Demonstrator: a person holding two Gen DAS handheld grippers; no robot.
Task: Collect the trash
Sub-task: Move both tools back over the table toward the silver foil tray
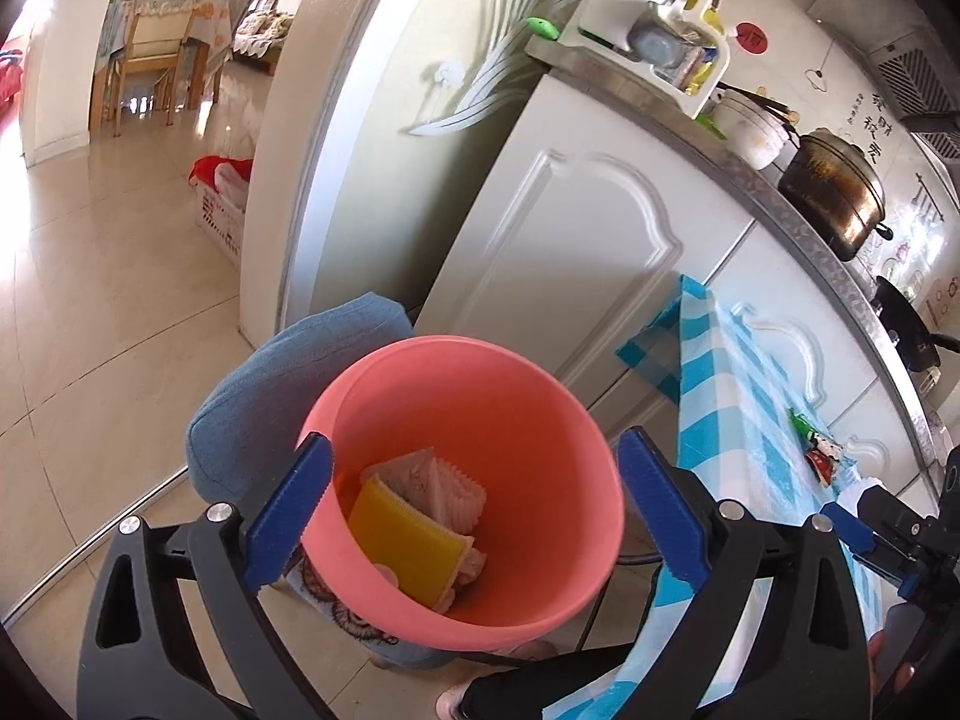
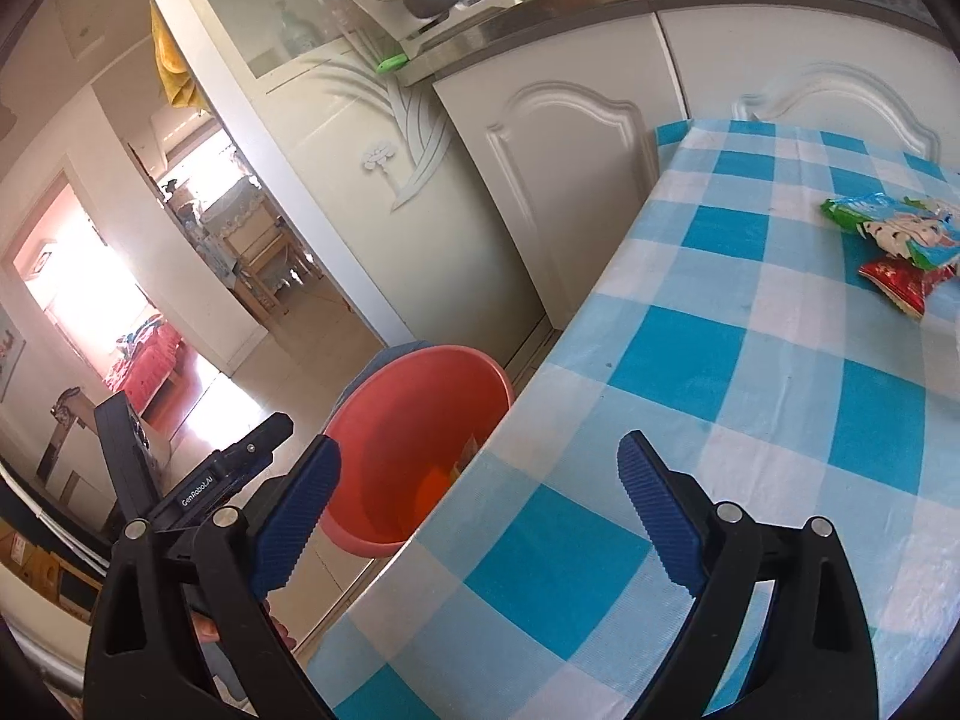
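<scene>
A pink bin (image 1: 468, 480) stands on the floor beside the table; it also shows in the right wrist view (image 2: 414, 450). Inside lie a yellow sponge (image 1: 408, 546) and crumpled pale wrappers (image 1: 444, 483). My left gripper (image 1: 474, 510) is open and empty, held over the bin's mouth. My right gripper (image 2: 480, 510) is open and empty above the table's near edge. A green and white snack wrapper (image 2: 888, 222) and a red wrapper (image 2: 900, 279) lie on the blue checked tablecloth (image 2: 690, 420) at the far right; they appear small in the left wrist view (image 1: 819, 447).
White cabinets (image 1: 576, 252) with a metal counter carrying a dish rack (image 1: 660, 18) and pots (image 1: 834, 192) stand behind the table. A blue cushion (image 1: 282, 378) sits behind the bin. Tiled floor (image 1: 108, 276) leads through a doorway to chairs.
</scene>
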